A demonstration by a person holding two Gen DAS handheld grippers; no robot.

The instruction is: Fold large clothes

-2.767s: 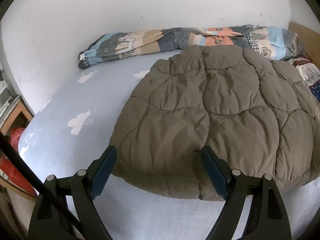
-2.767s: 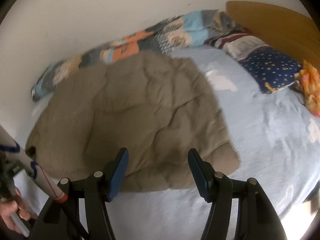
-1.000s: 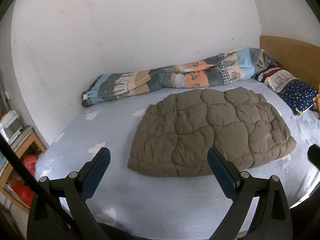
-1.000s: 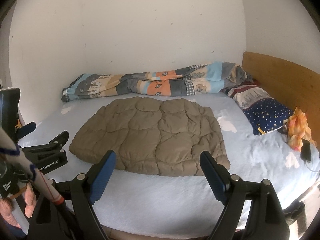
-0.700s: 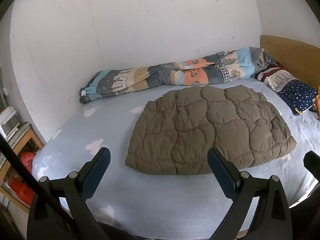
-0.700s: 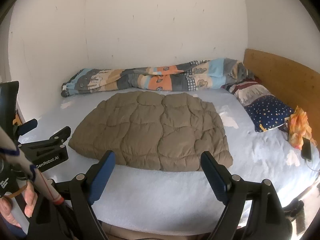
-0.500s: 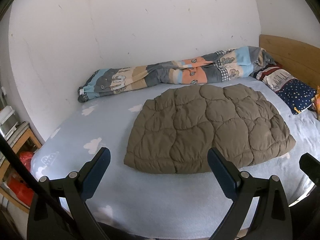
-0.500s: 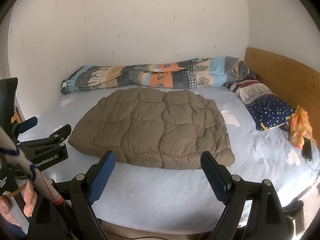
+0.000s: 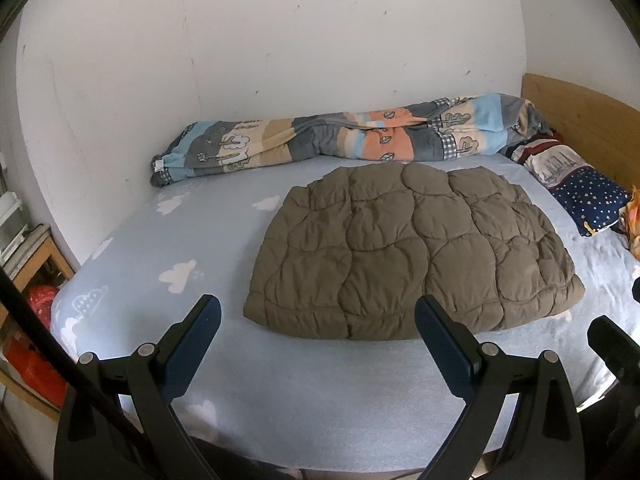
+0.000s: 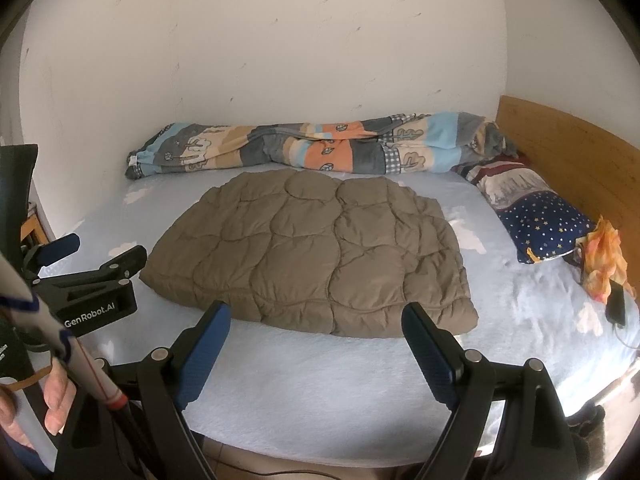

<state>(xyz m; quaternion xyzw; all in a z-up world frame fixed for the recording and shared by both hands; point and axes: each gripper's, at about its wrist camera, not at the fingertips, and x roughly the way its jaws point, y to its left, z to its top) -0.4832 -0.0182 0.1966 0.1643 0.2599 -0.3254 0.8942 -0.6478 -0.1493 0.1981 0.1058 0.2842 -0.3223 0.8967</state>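
At far left in the left wrist view we see a wooden shelf (image 9: 38,256) with something red (image 9: 40,300) beneath it, set against the white wall (image 9: 280,60) that runs behind the bed. The bed's pale blue sheet (image 9: 180,240), printed with white clouds, fills most of both views. Along the wall lies a rolled patterned blanket (image 9: 340,140) in blue, grey, beige and orange. In front of it, near the middle of the sheet, rests the task's garment, a quilted brown jacket (image 9: 408,252), folded into a flat, roughly rectangular bundle and touched by neither claw. We hold the left gripper (image 9: 316,324) over the near edge of the bed, its jaws wide apart with nothing between them; the jacket's near hem lies just beyond its tips. In the right wrist view the right gripper (image 10: 316,328) is likewise spread wide and empty, short of the jacket, with a hand (image 10: 36,400) at the lower left and the left gripper's body beside it. Further right, two pillows lie at the head of the bed: a striped one (image 10: 508,184) and a navy starred one (image 10: 548,224). Beside them lies an orange cloth (image 10: 604,256) with a dark phone (image 10: 616,304), and a wooden headboard (image 10: 568,152) closes the scene at right.
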